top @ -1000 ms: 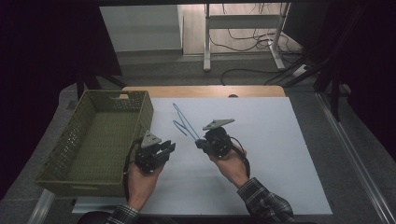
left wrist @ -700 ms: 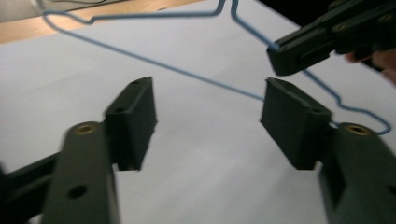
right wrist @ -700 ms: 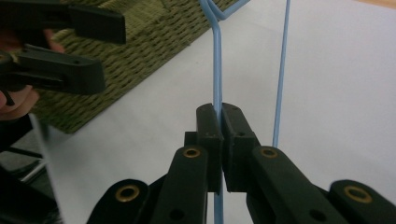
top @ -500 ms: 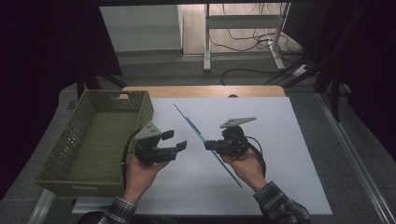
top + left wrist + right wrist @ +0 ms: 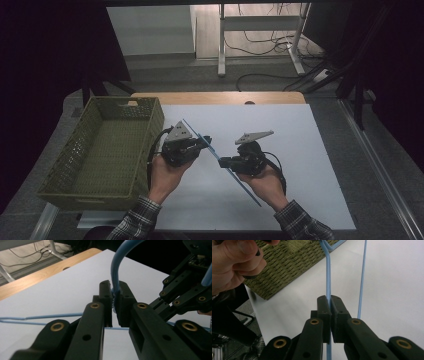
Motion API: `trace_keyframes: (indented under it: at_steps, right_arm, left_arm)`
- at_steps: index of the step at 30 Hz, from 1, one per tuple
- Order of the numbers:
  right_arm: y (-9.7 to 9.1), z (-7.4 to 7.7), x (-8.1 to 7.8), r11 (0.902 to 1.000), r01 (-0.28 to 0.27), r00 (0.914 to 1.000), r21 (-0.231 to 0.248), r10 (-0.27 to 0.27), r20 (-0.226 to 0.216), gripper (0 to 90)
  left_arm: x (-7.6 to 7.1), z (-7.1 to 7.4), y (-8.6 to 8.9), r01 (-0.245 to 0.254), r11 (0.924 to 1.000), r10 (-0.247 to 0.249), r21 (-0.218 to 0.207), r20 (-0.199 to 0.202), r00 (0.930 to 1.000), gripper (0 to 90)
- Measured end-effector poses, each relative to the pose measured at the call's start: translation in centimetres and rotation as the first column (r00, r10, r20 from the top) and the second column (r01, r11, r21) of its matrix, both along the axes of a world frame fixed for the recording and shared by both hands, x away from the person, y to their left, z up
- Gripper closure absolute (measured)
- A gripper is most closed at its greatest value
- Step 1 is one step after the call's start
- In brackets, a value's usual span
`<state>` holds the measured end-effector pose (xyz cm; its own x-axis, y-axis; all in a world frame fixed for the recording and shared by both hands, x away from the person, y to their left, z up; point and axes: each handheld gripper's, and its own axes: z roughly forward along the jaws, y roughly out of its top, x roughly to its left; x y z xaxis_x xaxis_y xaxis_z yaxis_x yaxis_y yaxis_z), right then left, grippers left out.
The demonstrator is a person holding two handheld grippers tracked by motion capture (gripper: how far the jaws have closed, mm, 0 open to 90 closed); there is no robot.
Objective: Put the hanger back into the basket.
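Cable's the thing here, a thin blue cable (image 5: 220,160) strung between my two tongs over the white sheet (image 5: 310,150). Right gripper (image 5: 223,162), nearest me at about 5 o'clock, is clenched on it partway along, with a loose tail running back toward me. Left gripper (image 5: 205,141), around 7 o'clock, has just been closing and now pinches the cable (image 5: 115,291) too, right where it arches up out of the jaws.

It looks light and floppy with a bit of spring, probably slick-jacketed, so I reckon it'll slide if I grab loosely. Best hold seems close to a bend or end, not mid-span.

Green basket (image 5: 95,165) sits just beside my left hand at 9 o'clock, its rim likely to snag a loop. Sheet out toward 12 and 2 o'clock is open, wooden table edge (image 5: 220,97) beyond it.
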<state>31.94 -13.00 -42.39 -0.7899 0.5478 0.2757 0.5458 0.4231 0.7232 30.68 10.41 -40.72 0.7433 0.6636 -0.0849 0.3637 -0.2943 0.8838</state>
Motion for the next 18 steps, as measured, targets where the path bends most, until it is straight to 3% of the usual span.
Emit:
trace_keyframes:
  at_steps: [5, 7, 8, 11, 13, 18]
  right_arm:
    - [0.0, 0.1, 0.0, 0.9997, 0.0, 0.9997, -0.026, 0.0, 0.023, 84.4]
    - [-0.1, 0.4, -0.1, 0.9991, 0.02, 0.9987, -0.039, -0.018, 0.048, 80.6]
    - [-0.3, 0.8, -0.3, 0.9973, 0.04, 0.9961, -0.061, -0.035, 0.081, 77.7]
    - [-0.2, 1.2, -0.6, 0.996, 0.049, 0.9937, -0.075, -0.041, 0.104, 76.0]
    - [0.3, 1.6, -1.3, 0.9906, 0.062, 0.9865, -0.122, -0.042, 0.158, 74.3]
    - [1.5, 1.3, -1.5, 0.979, 0.077, 0.9741, -0.188, -0.034, 0.224, 71.8]
  left_arm:
    - [-0.1, 0.0, -0.3, -0.03, 0.9995, 0.031, 0.004, -0.017, 0.9994, 85.5]
    - [-0.1, 0.1, -0.5, -0.05, 0.9987, 0.05, 0.01, -0.027, 0.9984, 85.6]
    - [0.0, 0.2, -0.6, -0.072, 0.9972, 0.073, 0.017, -0.039, 0.9966, 85.6]
    - [0.0, 0.2, -0.7, -0.084, 0.9963, 0.085, 0.016, -0.048, 0.9952, 85.6]
    - [0.1, 0.3, -1.0, -0.099, 0.9947, 0.101, 0.027, -0.06, 0.9931, 85.6]
    - [0.1, 0.3, -1.7, -0.097, 0.9942, 0.1, 0.046, -0.073, 0.9923, 85.5]
